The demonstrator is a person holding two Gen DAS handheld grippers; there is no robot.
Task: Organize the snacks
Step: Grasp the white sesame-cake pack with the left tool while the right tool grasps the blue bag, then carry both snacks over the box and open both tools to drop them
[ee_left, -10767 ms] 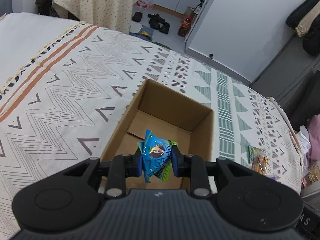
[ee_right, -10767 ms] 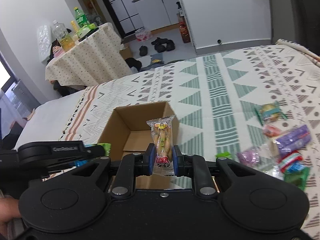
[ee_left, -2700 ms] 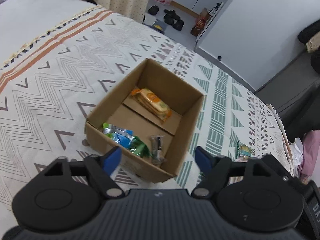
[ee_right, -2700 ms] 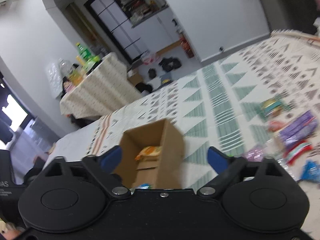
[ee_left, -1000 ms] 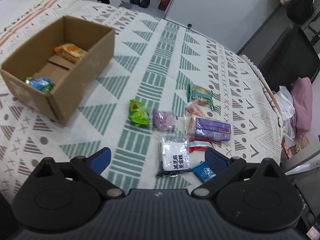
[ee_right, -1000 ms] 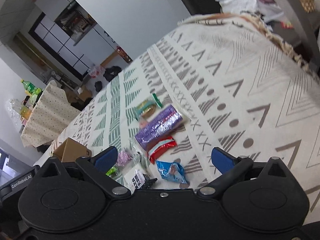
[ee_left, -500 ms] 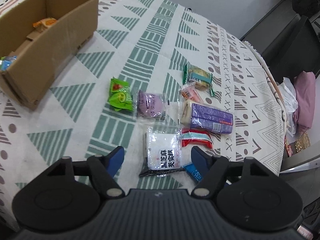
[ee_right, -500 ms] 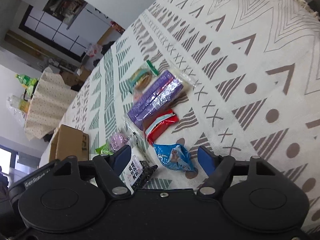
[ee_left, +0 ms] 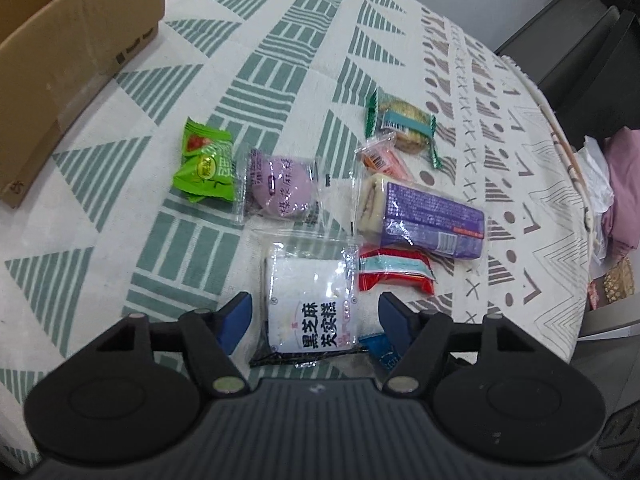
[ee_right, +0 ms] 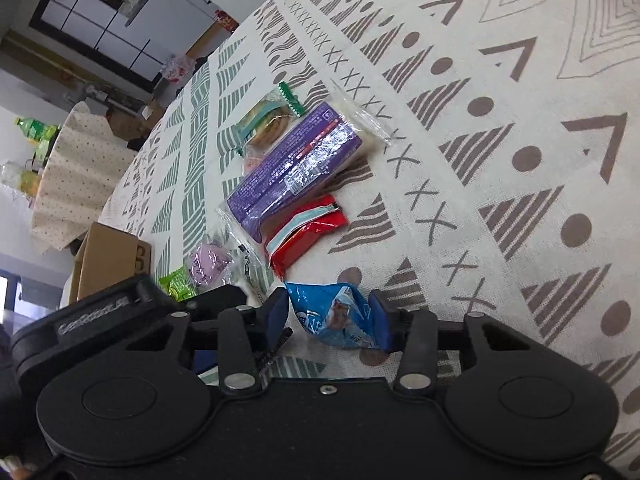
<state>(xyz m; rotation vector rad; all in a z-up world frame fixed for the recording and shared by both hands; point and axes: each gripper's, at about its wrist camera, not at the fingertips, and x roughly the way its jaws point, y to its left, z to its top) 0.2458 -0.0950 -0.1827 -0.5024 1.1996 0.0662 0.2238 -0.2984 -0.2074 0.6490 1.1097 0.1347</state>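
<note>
Several snacks lie on the patterned cloth. My left gripper (ee_left: 314, 318) is open, its jaws on either side of a white black-sesame cake packet (ee_left: 310, 304). My right gripper (ee_right: 332, 316) has its jaws around a blue snack packet (ee_right: 336, 316), touching or nearly touching its sides. A red packet (ee_left: 394, 272), a purple bar (ee_left: 428, 220), a purple mochi (ee_left: 280, 188), a green candy packet (ee_left: 206, 166), an orange sweet (ee_left: 382, 160) and a green-wrapped biscuit (ee_left: 402, 124) lie beyond. The cardboard box (ee_left: 60, 60) stands at far left.
The table edge (ee_left: 576, 184) runs along the right, with pink cloth and bags (ee_left: 624, 184) beyond it. My left gripper's body (ee_right: 104, 312) sits close beside my right one. A second covered table (ee_right: 72, 176) with bottles stands far off.
Both grippers have come down from over the box to the snack pile. The left jaws now straddle the white packet. The right jaws have narrowed around the blue packet.
</note>
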